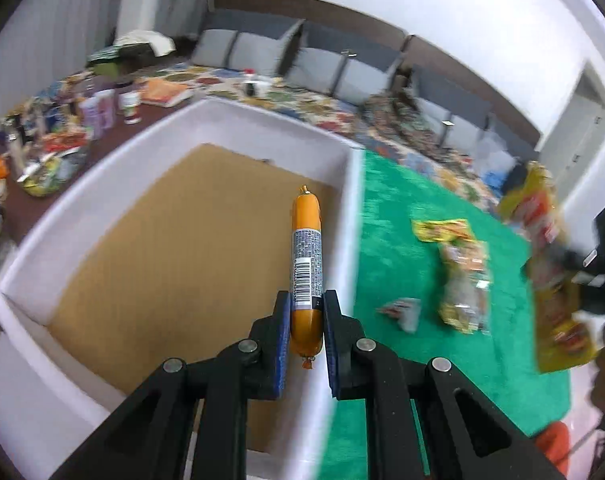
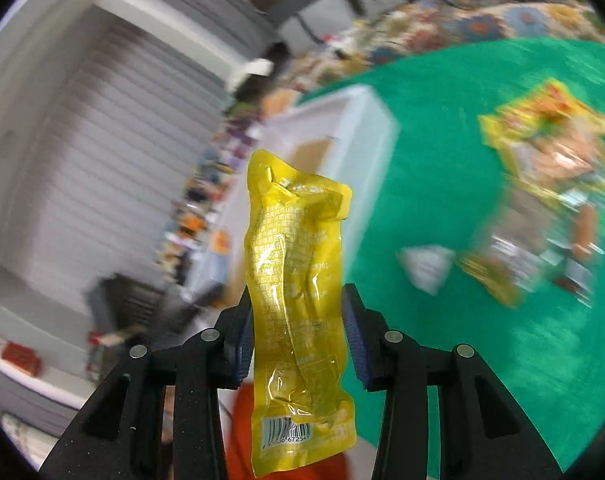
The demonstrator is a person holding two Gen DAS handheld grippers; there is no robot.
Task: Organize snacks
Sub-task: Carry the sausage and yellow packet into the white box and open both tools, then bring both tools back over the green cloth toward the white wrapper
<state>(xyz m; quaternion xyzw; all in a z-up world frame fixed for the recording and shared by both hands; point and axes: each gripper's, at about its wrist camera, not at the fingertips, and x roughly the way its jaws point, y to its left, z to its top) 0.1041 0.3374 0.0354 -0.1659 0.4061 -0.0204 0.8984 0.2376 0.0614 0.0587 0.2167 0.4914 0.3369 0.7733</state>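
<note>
Carrying snacks to the box [image 1: 354, 184] | left gripper [image 1: 306, 320] pinched sausage [image 1: 307, 256] over box's right wall | right gripper [image 2: 298, 320] held yellow pouch [image 2: 298, 308], seemingly snug | best: go inside wall, lower, then let go

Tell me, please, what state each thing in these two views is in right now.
Left gripper: shut on the sausage.
Sausage: held above the box.
Right gripper: shut on the yellow pouch.
Yellow pouch: held upright, sealed.
White box: open-topped, nothing visible on its floor.
Snack packets: lying on the green mat.
</note>
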